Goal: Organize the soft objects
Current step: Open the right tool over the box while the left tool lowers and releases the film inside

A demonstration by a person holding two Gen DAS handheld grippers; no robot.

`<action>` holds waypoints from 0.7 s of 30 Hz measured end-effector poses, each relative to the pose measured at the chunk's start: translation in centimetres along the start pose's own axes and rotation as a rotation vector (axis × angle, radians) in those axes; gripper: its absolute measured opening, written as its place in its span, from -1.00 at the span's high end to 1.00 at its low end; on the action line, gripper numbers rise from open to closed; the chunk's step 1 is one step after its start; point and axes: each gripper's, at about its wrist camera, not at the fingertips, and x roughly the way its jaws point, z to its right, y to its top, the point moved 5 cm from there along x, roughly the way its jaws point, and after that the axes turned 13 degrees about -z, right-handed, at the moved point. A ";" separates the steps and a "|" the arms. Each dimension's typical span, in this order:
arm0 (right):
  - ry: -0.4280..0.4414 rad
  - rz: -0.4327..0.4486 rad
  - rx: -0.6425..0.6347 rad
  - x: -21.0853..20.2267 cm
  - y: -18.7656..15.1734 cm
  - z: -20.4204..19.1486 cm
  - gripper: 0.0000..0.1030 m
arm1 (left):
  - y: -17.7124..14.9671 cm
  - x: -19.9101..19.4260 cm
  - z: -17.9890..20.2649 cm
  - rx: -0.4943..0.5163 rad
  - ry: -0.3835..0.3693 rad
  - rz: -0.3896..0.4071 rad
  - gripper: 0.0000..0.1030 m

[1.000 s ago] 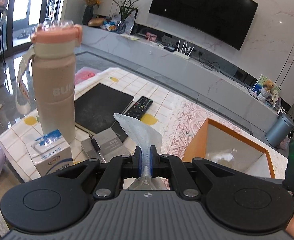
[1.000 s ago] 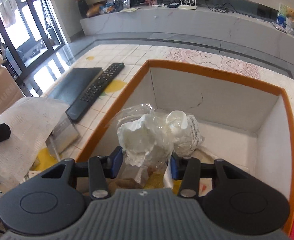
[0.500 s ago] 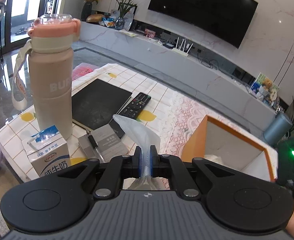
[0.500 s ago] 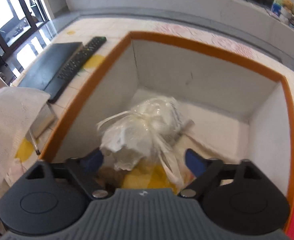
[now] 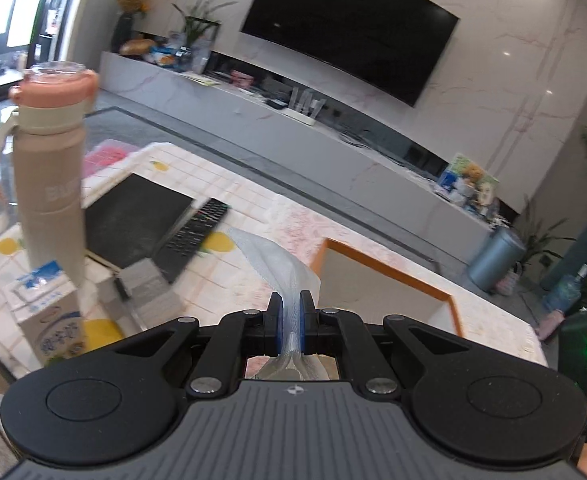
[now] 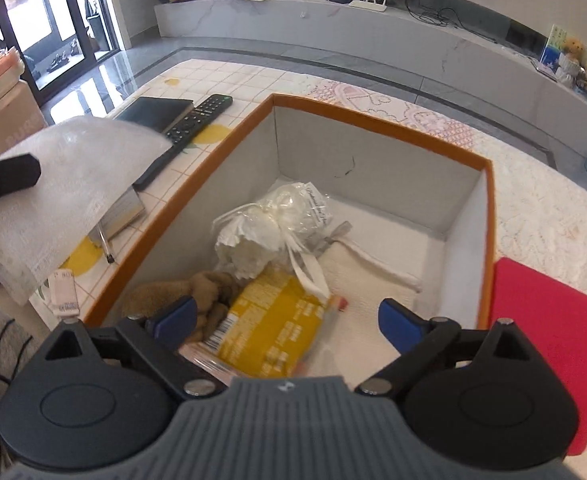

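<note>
My left gripper [image 5: 289, 314] is shut on a translucent white foam sheet [image 5: 277, 264], which sticks up between its pads. The right wrist view shows the same sheet [image 6: 73, 188] hanging left of the orange-rimmed box [image 6: 377, 130]. My right gripper [image 6: 285, 318] hovers over the box's near end; its jaws are opening, wide apart, and no pad presses on anything. Inside the box lie a white bagged bundle [image 6: 281, 224], a yellow packet [image 6: 269, 324], a brown plush piece [image 6: 209, 292] and a white cloth [image 6: 369, 280].
A pink bottle [image 5: 49, 168], a milk carton [image 5: 49, 320], a grey box [image 5: 149, 288], a black notebook [image 5: 133, 216] and a remote [image 5: 193, 236] crowd the table's left. A red pad [image 6: 541, 336] lies right of the box.
My right gripper spread its jaws and let go of the white bundle, which dropped into the box, then drew back. My left gripper rose a little and turned, still holding the sheet.
</note>
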 end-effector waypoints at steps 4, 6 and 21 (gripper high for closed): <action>-0.030 0.013 -0.036 -1.0 0.2 1.4 -0.86 | -0.2 0.8 1.3 0.026 -0.049 -0.025 0.87; -0.051 0.020 -0.042 -1.2 0.5 2.2 -0.86 | -0.2 1.7 2.1 0.072 -0.034 -0.036 0.87; 0.144 0.101 -0.064 -1.8 -3.9 4.8 -0.87 | 2.0 8.4 12.4 0.322 -0.103 -0.191 0.87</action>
